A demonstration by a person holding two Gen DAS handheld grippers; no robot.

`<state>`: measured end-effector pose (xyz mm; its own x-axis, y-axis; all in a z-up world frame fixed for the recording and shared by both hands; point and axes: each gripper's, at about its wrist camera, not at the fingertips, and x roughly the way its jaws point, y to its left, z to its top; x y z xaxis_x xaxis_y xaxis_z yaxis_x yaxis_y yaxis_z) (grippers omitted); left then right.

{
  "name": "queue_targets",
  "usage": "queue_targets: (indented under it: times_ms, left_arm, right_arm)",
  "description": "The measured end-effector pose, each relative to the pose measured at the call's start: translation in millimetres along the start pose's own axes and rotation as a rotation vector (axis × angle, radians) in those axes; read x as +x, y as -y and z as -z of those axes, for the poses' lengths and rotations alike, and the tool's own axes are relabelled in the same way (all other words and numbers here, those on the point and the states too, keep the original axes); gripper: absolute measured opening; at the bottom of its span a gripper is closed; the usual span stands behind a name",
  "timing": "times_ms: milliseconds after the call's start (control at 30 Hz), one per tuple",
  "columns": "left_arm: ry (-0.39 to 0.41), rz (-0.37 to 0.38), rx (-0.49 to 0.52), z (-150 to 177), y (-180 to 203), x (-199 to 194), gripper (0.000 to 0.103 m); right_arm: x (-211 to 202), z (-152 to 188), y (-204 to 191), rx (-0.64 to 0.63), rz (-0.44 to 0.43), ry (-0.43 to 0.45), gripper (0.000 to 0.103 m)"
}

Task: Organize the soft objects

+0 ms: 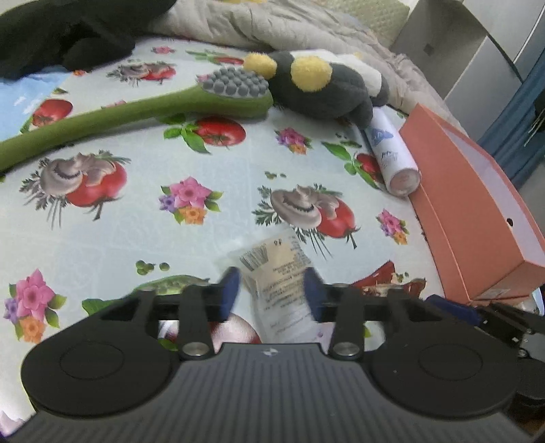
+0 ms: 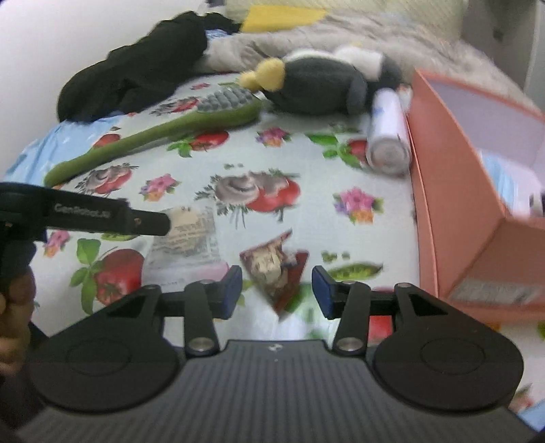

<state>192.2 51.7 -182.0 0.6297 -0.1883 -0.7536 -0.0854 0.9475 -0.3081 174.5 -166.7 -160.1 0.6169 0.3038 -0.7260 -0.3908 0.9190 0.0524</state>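
A clear packet with a printed label (image 1: 272, 283) lies on the flowered tablecloth between the blue pads of my left gripper (image 1: 271, 289), which is open with gaps on both sides. A red and brown packet (image 2: 276, 276) lies between the jaws of my right gripper (image 2: 277, 289), also open and not pressing on it. Farther back lie a dark grey plush toy with yellow patches (image 1: 320, 85) and a green plush toothbrush (image 1: 136, 112). The right wrist view shows the left gripper's finger (image 2: 143, 221) beside the clear packet (image 2: 184, 235).
An open pink box (image 1: 477, 204) stands along the right, with a white cylinder (image 1: 391, 153) lying against its side. A black cloth (image 1: 68, 34) and a grey blanket (image 1: 272, 27) are heaped at the back. A hand (image 2: 13, 306) shows at the left edge.
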Motion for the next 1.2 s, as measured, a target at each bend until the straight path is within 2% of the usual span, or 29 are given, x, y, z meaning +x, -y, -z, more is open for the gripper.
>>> queue_targets:
  times_ms: [200,300,333,433,467,500,733,1067,1200]
  left_arm:
    - [0.036,0.047,-0.065,0.0,-3.9,-0.9,0.063]
    - [0.052,0.059,-0.122,-0.3,-6.9,3.0,0.068]
    - [0.058,0.060,-0.123,-0.2,-6.4,3.9,0.072]
    - [0.064,0.048,-0.124,1.6,-3.9,7.0,0.076]
    - [0.066,0.053,-0.124,3.2,-2.9,7.9,0.076]
    - [0.066,0.050,-0.121,5.1,-1.1,9.4,0.077]
    - [0.058,-0.012,-0.079,16.8,9.9,22.7,0.078]
    - [0.101,-0.113,0.052,17.6,32.1,34.0,0.078]
    - [0.090,-0.153,0.115,21.9,41.4,42.3,0.076]
  right_arm:
    - [8.6,-15.3,-8.5,-0.119,0.005,0.037,0.047]
    - [21.3,-17.1,-9.7,-0.127,-0.014,0.012,0.046]
    - [25.8,-15.8,-11.1,-0.139,-0.015,-0.001,0.045]
    - [33.5,-8.8,-17.7,-0.192,0.000,-0.020,0.045]
    - [34.4,-6.9,-19.2,-0.206,0.009,-0.022,0.044]
    - [35.8,-4.9,-19.1,-0.207,0.020,-0.030,0.036]
    - [29.1,1.6,-3.7,-0.121,0.074,-0.030,0.033]
    - [22.9,10.2,14.6,-0.045,0.108,-0.019,0.033]
    - [22.5,12.5,15.1,-0.053,0.107,-0.017,0.033]
